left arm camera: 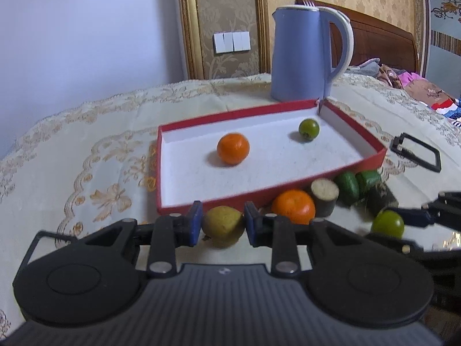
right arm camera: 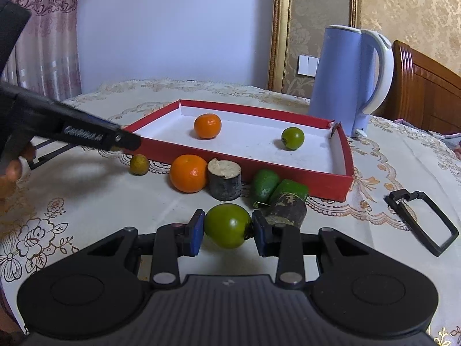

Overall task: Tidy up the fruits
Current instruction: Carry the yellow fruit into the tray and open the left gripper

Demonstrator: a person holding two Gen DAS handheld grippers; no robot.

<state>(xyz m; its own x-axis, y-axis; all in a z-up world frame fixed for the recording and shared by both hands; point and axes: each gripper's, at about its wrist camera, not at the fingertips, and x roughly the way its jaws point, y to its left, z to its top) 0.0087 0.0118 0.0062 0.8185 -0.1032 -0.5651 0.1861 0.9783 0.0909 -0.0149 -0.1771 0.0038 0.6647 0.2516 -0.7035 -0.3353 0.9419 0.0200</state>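
My left gripper (left arm camera: 222, 225) is shut on a yellow-green fruit (left arm camera: 222, 226) just in front of the red tray (left arm camera: 273, 161). My right gripper (right arm camera: 227, 230) is shut on a green fruit (right arm camera: 227, 225), near the table's front. In the tray (right arm camera: 317, 181) lie an orange (right arm camera: 207, 126) and a small green fruit (right arm camera: 292, 138). Along the tray's front wall sit another orange (right arm camera: 188, 173), a cut cane piece (right arm camera: 224, 181), two green fruits (right arm camera: 265, 183) and a dark cane piece (right arm camera: 288, 210). In the right wrist view the left gripper (right arm camera: 126, 141) reaches in from the left.
A blue kettle (right arm camera: 340, 80) stands behind the tray's far right corner. A black rectangular frame (right arm camera: 412, 226) lies on the cloth to the right of the tray. A person's hand (right arm camera: 11, 170) shows at the left edge. A bed with clothes (left arm camera: 417, 83) lies beyond the table.
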